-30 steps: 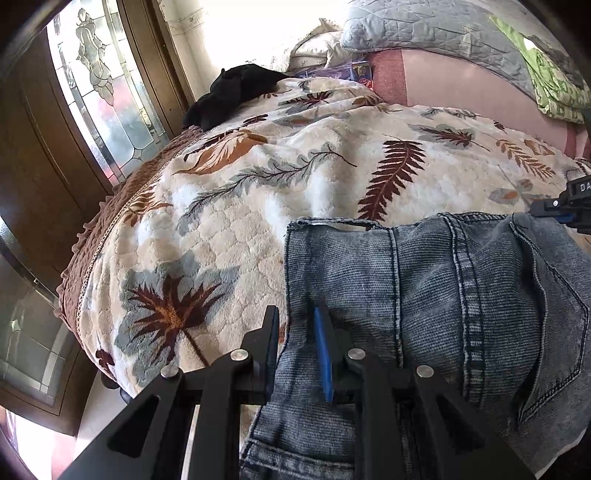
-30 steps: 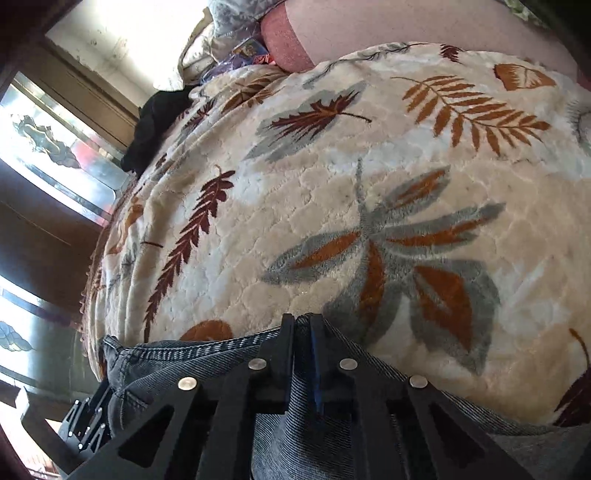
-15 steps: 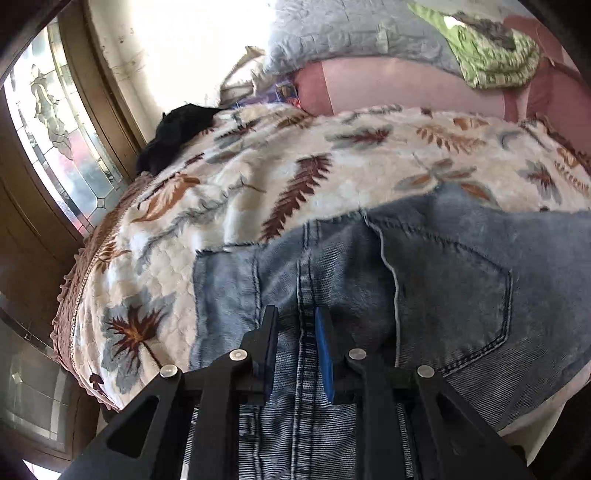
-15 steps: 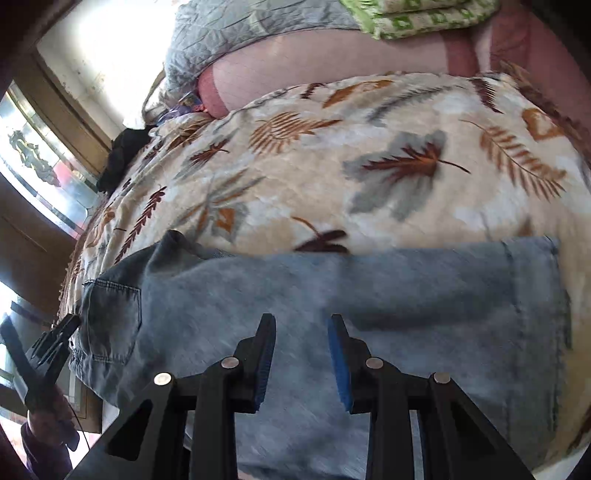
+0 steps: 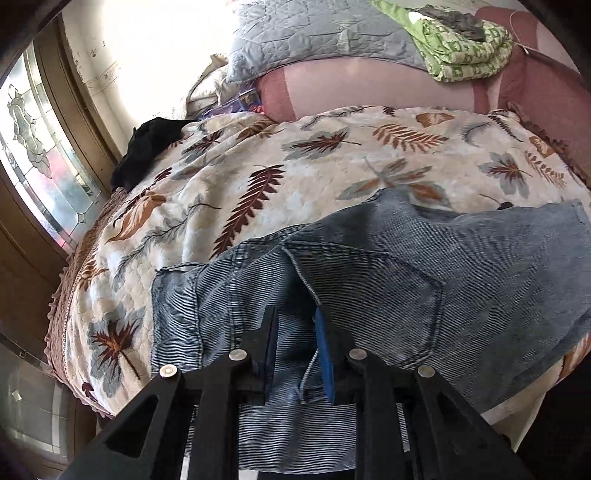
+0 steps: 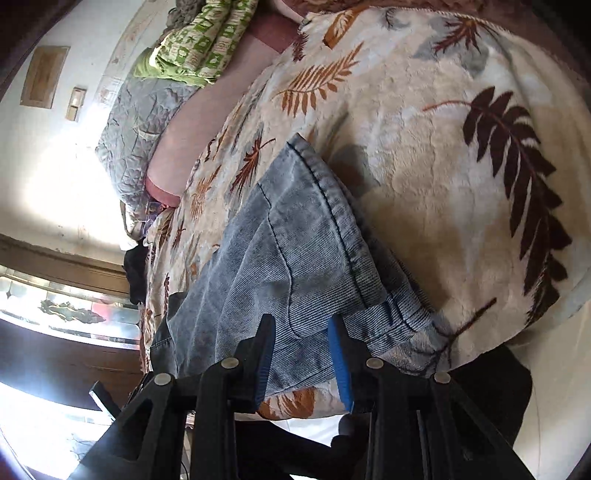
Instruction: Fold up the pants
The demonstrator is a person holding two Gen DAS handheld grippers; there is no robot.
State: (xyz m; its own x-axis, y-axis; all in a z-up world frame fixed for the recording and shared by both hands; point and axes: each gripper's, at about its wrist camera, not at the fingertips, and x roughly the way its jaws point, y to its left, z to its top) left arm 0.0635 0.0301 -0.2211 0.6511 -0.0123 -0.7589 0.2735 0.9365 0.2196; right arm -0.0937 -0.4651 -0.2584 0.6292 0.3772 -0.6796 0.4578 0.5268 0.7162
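Note:
Blue denim pants (image 5: 369, 280) lie folded across the near edge of a bed with a leaf-print blanket (image 5: 332, 173). A back pocket faces up in the left wrist view. My left gripper (image 5: 293, 325) is open, its jaws apart over the denim near the pocket's lower corner. In the right wrist view the pants' leg hem (image 6: 332, 218) lies on the blanket (image 6: 461, 184). My right gripper (image 6: 301, 332) is open and empty, its jaws wide apart just over the leg end near the bed edge.
A grey quilted pillow (image 5: 317, 33) and a green patterned cloth (image 5: 465, 51) lie at the head of the bed. A black garment (image 5: 147, 147) sits at the far left corner. A stained-glass door (image 5: 37, 155) stands left of the bed.
Both grippers let go of the pants and opened. The pants now lie folded on the bed. My right gripper pulled back, rolled sideways and sits at the leg hem.

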